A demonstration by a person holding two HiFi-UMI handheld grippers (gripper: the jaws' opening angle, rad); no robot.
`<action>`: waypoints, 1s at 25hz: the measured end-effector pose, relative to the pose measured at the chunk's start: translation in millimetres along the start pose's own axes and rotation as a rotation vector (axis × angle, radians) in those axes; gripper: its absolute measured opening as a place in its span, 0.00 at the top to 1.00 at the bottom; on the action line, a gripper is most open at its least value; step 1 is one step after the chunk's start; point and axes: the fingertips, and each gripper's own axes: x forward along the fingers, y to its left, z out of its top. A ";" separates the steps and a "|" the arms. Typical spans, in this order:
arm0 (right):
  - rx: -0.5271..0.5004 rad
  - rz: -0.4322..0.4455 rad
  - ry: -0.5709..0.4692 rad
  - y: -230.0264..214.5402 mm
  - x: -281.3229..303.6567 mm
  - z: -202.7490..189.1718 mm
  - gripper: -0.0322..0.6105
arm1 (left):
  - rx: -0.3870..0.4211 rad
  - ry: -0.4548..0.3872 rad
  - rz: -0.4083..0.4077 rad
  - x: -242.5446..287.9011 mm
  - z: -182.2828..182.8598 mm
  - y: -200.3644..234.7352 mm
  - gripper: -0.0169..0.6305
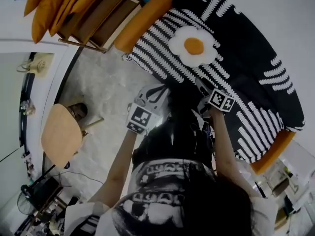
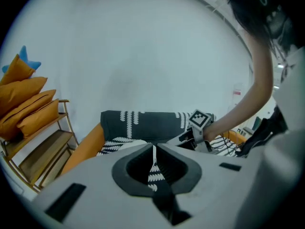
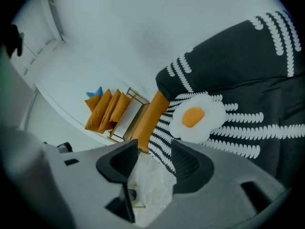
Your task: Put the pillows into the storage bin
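Room: pale floor (image 1: 108,82) in front of a sofa (image 1: 256,82) with a black-and-white striped cover; a wooden rack (image 1: 98,23) stands beside the sofa.
Egg pillow (image 1: 193,45): lies flat on the sofa seat, ahead of both sets of fingers and apart from them.
Orange pillows (image 1: 54,4): stacked on the rack, well off to the left of the left fingers.
Bin: not made out in any view.
Left gripper (image 1: 147,95): fingers pressed together to a thin slit, nothing between them. Its own view looks at the sofa back and the right hand; the egg pillow does not show there.
Right gripper (image 1: 204,87): fingers spread, with only floor and the sofa edge seen between them.
Key relation: in the right gripper view the egg pillow (image 3: 195,117) sits just beyond and a little right of the gap, so the right hand looks better lined up.
Long axis: none clear, as the egg pillow is roundish.
Next move, as I judge: reach forward and slightly right.
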 end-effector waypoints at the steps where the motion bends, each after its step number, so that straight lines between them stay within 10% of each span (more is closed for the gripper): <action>1: 0.024 -0.006 0.020 -10.0 14.3 4.0 0.62 | -0.003 0.002 0.012 6.3 3.2 9.8 0.95; 13: 0.210 -0.181 0.314 -151.6 134.5 -22.7 0.57 | -0.123 0.098 0.063 98.5 -1.4 72.1 0.95; 25: 0.324 -0.281 0.386 -207.0 191.3 -35.4 0.49 | -0.175 0.162 0.094 145.0 3.9 111.3 0.95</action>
